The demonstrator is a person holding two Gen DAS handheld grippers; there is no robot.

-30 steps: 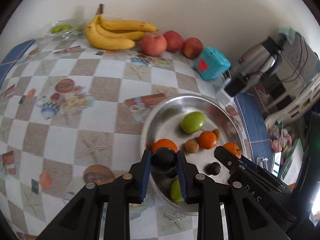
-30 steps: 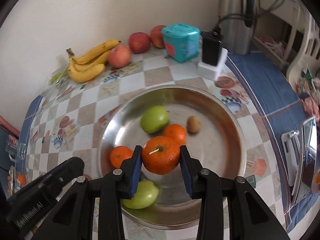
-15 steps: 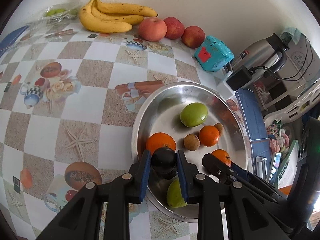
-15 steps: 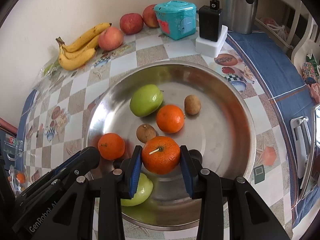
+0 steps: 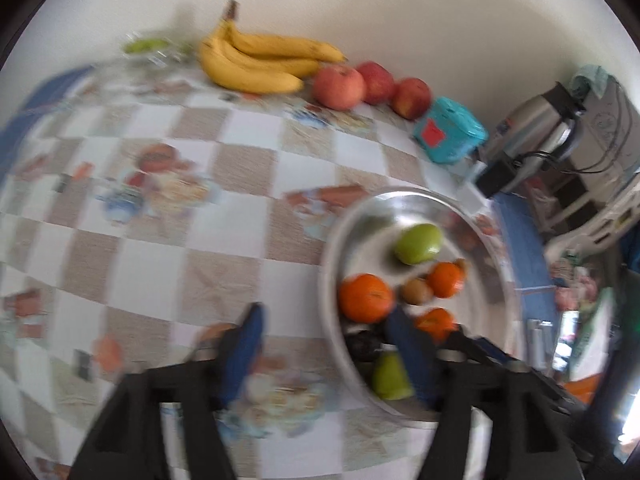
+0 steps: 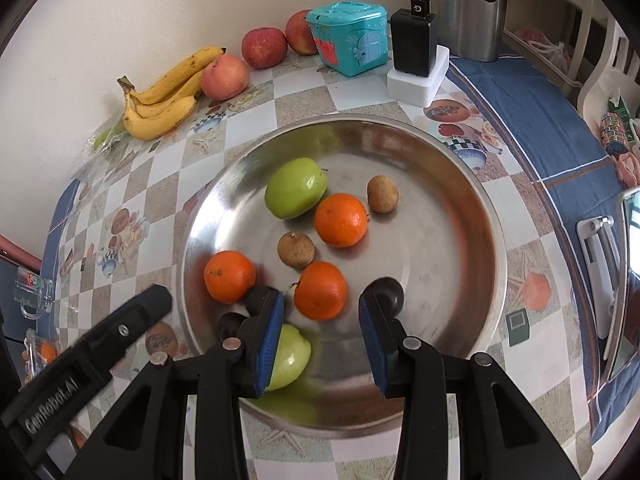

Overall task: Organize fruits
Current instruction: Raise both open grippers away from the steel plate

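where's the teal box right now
In the right wrist view the teal box sits at the table's back edge, between the red apples and the black charger.

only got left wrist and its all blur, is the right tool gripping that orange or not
Observer: No. In the right wrist view the orange sits on the tray just past the right tool, with a clear gap to one pad.
Operator: ok whats closest to that tool besides it
Observer: A green apple lies near the tray's near rim, partly hidden behind one finger of that tool.
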